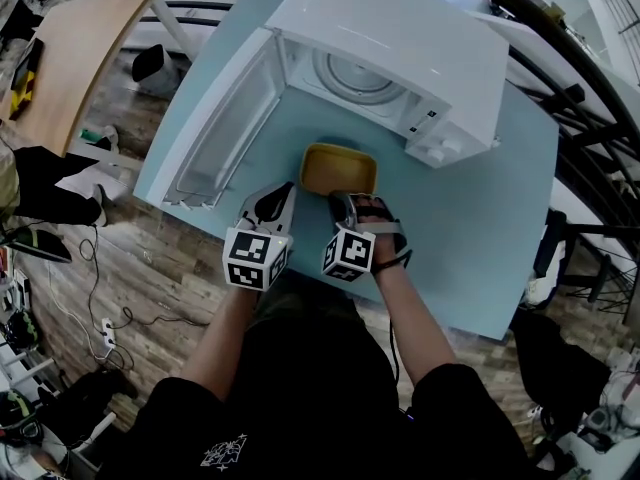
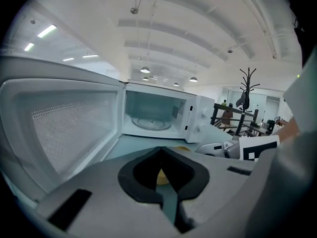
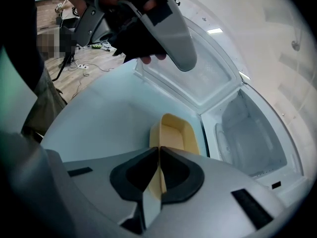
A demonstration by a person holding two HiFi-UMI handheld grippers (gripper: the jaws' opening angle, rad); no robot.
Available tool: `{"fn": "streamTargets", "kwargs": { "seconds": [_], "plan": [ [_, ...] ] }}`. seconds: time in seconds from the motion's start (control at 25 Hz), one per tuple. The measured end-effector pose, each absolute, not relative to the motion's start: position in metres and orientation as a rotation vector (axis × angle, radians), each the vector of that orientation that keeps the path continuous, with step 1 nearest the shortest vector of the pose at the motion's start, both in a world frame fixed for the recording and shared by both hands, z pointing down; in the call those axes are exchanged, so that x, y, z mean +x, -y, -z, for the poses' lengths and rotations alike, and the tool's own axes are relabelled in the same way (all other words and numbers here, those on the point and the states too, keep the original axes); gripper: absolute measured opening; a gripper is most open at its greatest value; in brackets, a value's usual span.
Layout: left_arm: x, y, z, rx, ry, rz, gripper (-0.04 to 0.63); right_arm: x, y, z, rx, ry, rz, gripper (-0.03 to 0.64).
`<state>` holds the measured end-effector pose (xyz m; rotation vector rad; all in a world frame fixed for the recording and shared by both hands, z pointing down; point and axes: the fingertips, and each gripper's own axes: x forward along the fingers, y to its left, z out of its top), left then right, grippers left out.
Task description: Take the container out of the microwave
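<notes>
Spreading across most of the head view, a pale blue table [image 1: 480, 218] carries a white microwave [image 1: 400, 38] at its far side. The microwave's door [image 1: 225, 128] is swung wide open to the left, and its glass turntable [image 1: 355, 78] lies bare inside the cavity. A yellow, open-topped rectangular container [image 1: 340, 171] sits outside the oven, on the tabletop just in front of the open cavity. The person leans over the near edge of the table with a gripper in each hand, both reaching toward the container's near side. The right gripper [image 1: 338, 198] tilts down at the container's near wall, and the right gripper view shows its dark fingers [image 3: 185, 177] pinching that thin yellow wall, the tips meeting just over the rim. The left gripper [image 1: 287, 190] sits just beside the container's near left corner. In the left gripper view its fingers [image 2: 143, 175] are pressed together at the tips with nothing clamped, and only a sliver of yellow shows beyond them through the gap below the tips.
</notes>
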<state>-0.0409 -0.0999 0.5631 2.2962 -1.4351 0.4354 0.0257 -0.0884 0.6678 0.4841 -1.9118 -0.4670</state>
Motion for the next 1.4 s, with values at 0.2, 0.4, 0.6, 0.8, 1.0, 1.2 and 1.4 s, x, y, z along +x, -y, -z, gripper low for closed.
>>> {"fn": "streamTargets", "kwargs": {
  "seconds": [0.2,0.4,0.6,0.8,1.0,1.2,1.4],
  "plan": [
    [-0.043,0.093,-0.566,2.281,1.449,-0.439,0.008,0.024,0.085,-0.670,0.471,1.927,0.466,0.021],
    [-0.045,0.087,-0.565,2.270,1.465,-0.439,0.008,0.023,0.082,-0.671,0.457,1.939,0.453,0.021],
    [-0.047,0.082,-0.563,2.266,1.477,-0.446,0.008,0.027,0.080,-0.676,0.462,1.933,0.449,0.023],
    [-0.047,0.077,-0.559,2.265,1.491,-0.454,0.008,0.029,0.078,-0.668,0.481,1.957,0.445,0.091],
    [-0.046,0.073,-0.549,2.280,1.506,-0.460,0.008,0.034,0.073,-0.651,0.542,2.011,0.402,0.101],
    [-0.046,0.069,-0.537,2.301,1.518,-0.454,0.008,0.044,0.071,-0.630,0.648,2.081,0.317,0.101],
    [-0.044,0.072,-0.526,2.326,1.508,-0.436,0.008,0.056,0.076,-0.604,0.782,2.182,0.114,0.091]
  ]
}}
